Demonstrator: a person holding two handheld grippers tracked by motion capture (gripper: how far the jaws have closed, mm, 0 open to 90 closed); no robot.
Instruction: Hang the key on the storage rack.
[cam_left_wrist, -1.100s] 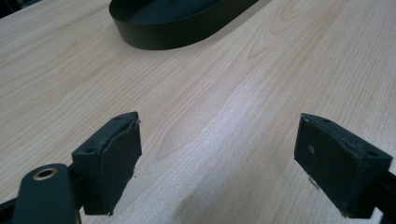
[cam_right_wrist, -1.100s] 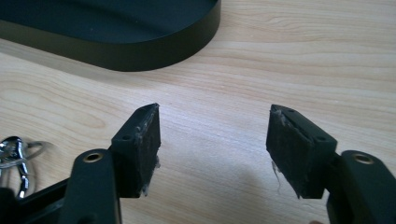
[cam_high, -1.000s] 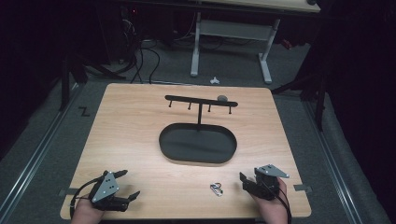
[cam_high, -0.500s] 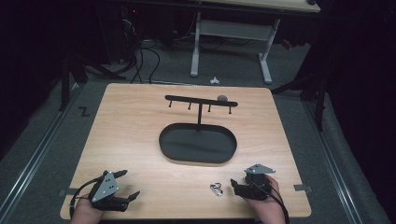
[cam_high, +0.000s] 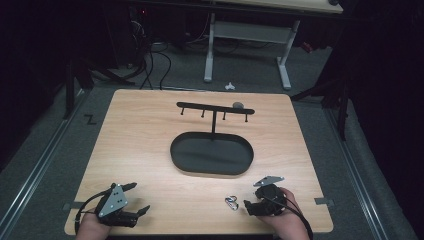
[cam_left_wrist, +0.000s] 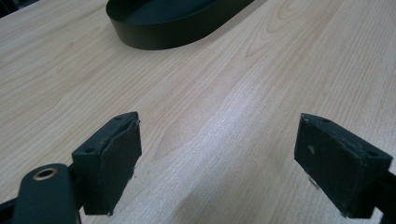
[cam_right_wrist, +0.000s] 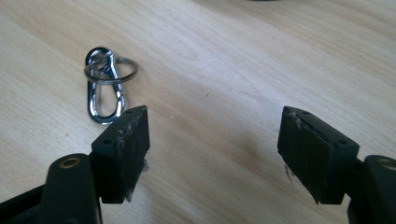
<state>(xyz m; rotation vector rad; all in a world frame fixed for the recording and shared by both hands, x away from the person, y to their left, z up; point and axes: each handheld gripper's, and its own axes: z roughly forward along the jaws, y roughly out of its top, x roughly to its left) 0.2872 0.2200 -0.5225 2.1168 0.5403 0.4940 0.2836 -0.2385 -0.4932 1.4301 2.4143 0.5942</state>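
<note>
Jaws of the right gripper (cam_high: 248, 205) have just spread wide, empty; the clip (cam_right_wrist: 105, 85) lies at ten o'clock, probably next.

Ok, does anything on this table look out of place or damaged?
Nothing looks damaged or spilled. The one loose item is the carabiner clip with a key ring, lying flat on the table beside the right gripper, whose jaws stand open and have just been opening with nothing between them. The hook stand is upright behind its tray.
</note>
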